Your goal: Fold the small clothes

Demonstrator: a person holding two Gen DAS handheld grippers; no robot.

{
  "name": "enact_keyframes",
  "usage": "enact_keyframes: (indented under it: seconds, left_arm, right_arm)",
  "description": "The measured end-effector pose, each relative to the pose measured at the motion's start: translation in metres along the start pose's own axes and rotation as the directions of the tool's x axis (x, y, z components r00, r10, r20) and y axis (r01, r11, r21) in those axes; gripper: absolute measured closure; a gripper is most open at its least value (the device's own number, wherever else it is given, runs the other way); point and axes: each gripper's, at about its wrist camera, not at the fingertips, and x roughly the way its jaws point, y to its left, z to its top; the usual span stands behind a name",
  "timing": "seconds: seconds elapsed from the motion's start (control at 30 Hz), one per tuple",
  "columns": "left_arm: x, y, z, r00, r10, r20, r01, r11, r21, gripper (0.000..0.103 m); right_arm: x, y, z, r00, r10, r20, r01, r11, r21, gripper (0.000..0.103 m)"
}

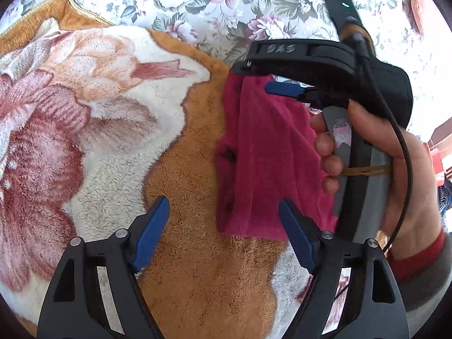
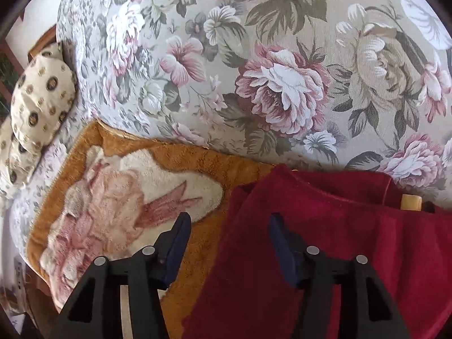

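Red garment lies on the orange plush blanket, which is spread over a floral bedspread. Left tongs are spread wide with nothing between the blue pads, hovering over the blanket with the right-hand pad just at the garment's near edge. Only the left wrist view shows the right tongs from outside: black body marked "DAS", a blue pad over the top of the garment, the person's right hand wrapped around the grey handle, a black cable running down past it, red and grey sleeve cuff at the wrist. From that angle I cannot tell if the pad touches the cloth. The right wrist view settles the state: right tongs are open, one pad over the blanket, the other pad over the garment, nothing pinched. That view also shows the garment darker, with a folded layer along its far edge and a small yellow tag at a neckline-like opening, its far edge at the bedspread. A cream patterned pillow sits at the far left of the bed, seen only there. The blanket has a pale pink flower motif.
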Motion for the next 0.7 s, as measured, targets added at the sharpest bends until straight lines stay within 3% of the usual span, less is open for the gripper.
enact_keyframes:
  seconds: [0.13,0.27,0.33,0.4,0.43,0.47,0.5,0.53,0.6,0.7]
  left_arm:
    - [0.019,0.000,-0.002,0.999,0.007,-0.053,-0.008,1.000,-0.021,0.023]
    - [0.024,-0.008,-0.001,0.999,0.044,-0.010,-0.044,0.999,0.008,0.022]
    - [0.026,-0.012,-0.002,0.998,0.054,0.013,-0.054,0.998,0.015,0.016]
    - [0.029,-0.017,-0.003,0.997,0.074,0.028,-0.075,0.997,0.036,0.016]
    - [0.029,-0.020,-0.004,0.996,0.077,0.037,-0.079,0.995,0.055,0.020]
    - [0.028,-0.023,-0.003,0.997,0.062,0.045,-0.065,0.995,0.069,0.029]
    - [0.028,-0.025,-0.003,0.999,0.012,0.034,-0.015,0.997,0.071,0.066]
    - [0.029,-0.027,-0.002,0.999,-0.038,0.011,0.037,0.997,0.065,0.074]
    - [0.022,-0.037,-0.004,0.998,-0.049,0.045,0.044,0.993,0.107,0.077]
    - [0.003,-0.062,-0.008,0.985,-0.145,0.089,0.125,0.971,0.206,0.081]
  right_arm:
    - [0.022,0.009,0.002,0.994,-0.084,-0.070,0.081,0.995,-0.055,0.047]
    - [0.041,0.018,0.006,0.981,-0.161,-0.108,0.144,0.979,-0.143,0.038]
    - [0.049,0.021,0.006,0.970,-0.215,-0.112,0.190,0.961,-0.203,0.037]
    - [0.049,0.020,0.005,0.973,-0.210,-0.095,0.188,0.961,-0.201,0.038]
    - [0.045,0.018,0.004,0.976,-0.205,-0.076,0.188,0.963,-0.192,0.042]
    - [0.040,0.015,0.002,0.980,-0.195,-0.050,0.183,0.966,-0.183,0.052]
    - [0.034,0.013,0.000,0.985,-0.171,-0.029,0.164,0.971,-0.175,0.062]
    - [0.025,0.008,-0.002,0.991,-0.137,-0.008,0.134,0.978,-0.162,0.069]
    - [0.000,-0.005,-0.005,0.998,-0.058,0.038,0.062,0.992,-0.112,0.085]
    - [-0.047,-0.031,-0.012,0.990,0.029,0.140,-0.024,0.999,-0.040,0.087]
